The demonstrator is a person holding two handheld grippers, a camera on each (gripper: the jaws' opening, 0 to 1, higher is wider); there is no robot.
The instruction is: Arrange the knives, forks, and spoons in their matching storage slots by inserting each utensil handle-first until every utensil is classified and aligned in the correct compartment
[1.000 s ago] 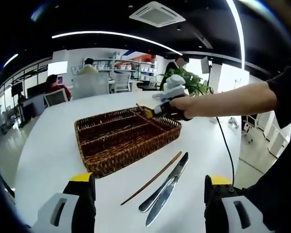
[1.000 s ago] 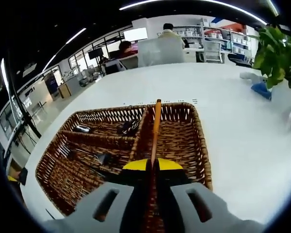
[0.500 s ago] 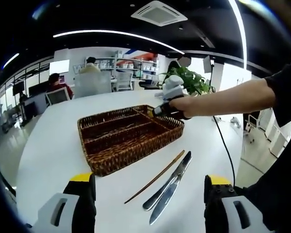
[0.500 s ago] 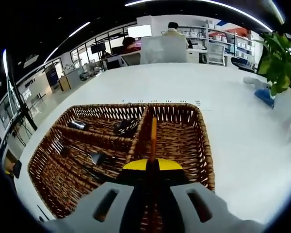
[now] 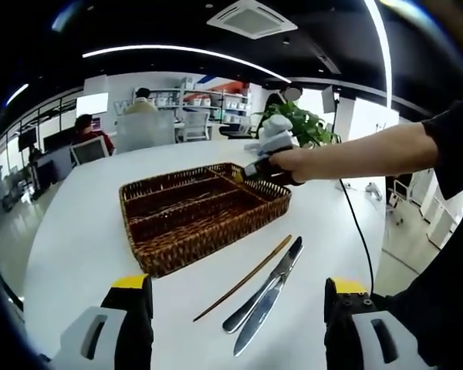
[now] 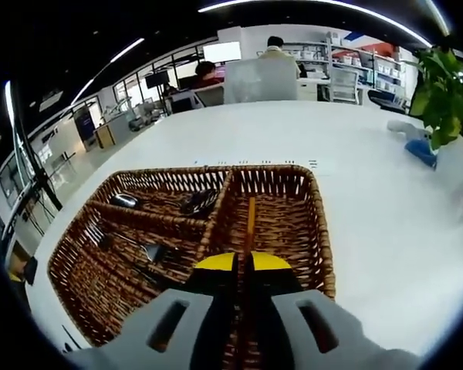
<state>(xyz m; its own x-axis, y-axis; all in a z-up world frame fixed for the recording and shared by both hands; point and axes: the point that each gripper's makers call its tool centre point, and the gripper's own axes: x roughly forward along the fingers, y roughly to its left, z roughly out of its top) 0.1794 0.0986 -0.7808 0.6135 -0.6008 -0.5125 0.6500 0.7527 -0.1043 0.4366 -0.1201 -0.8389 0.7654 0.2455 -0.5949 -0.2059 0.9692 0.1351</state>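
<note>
Basket (image 5: pixel 193 212) sits mid-table (image 5: pixel 77 231), wicker, divided into slots; in the right gripper view its left slots already hold dark utensils, look like spoons (image 6: pixel 127 202) and forks (image 6: pixel 150 250), hard to be sure. Left gripper (image 5: pixel 231 320) is low at the near table edge, jaws spread wide, nothing between them. Just ahead of it, between its jaws and the basket's near wall, lie one loose chopstick (image 5: pixel 243 279) and two knives (image 5: pixel 264 297), side by side, all on bare table. Their long axes run diagonally, near-left to far-right, roughly parallel to the basket's right wall; knife handle ends appear to point away toward the right, blades toward the gripper, not certain. Right gripper (image 6: pixel 243 266) is over the basket's right-hand compartment (image 6: pixel 282 223), jaws closed on a second chopstick (image 6: pixel 250 223) that lies along the gripper's own axis, tip down in that compartment, parallel to the divider. Left gripper view shows the same: the person's right hand (image 5: pixel 282 163) at the basket's far right corner. Judgement: the chopstick is being seated now; the release needs it flat in the slot. Left gripper is clearly nearer the loose three, so the next pick is its job; jaws would need to turn across the diagonal.
</note>
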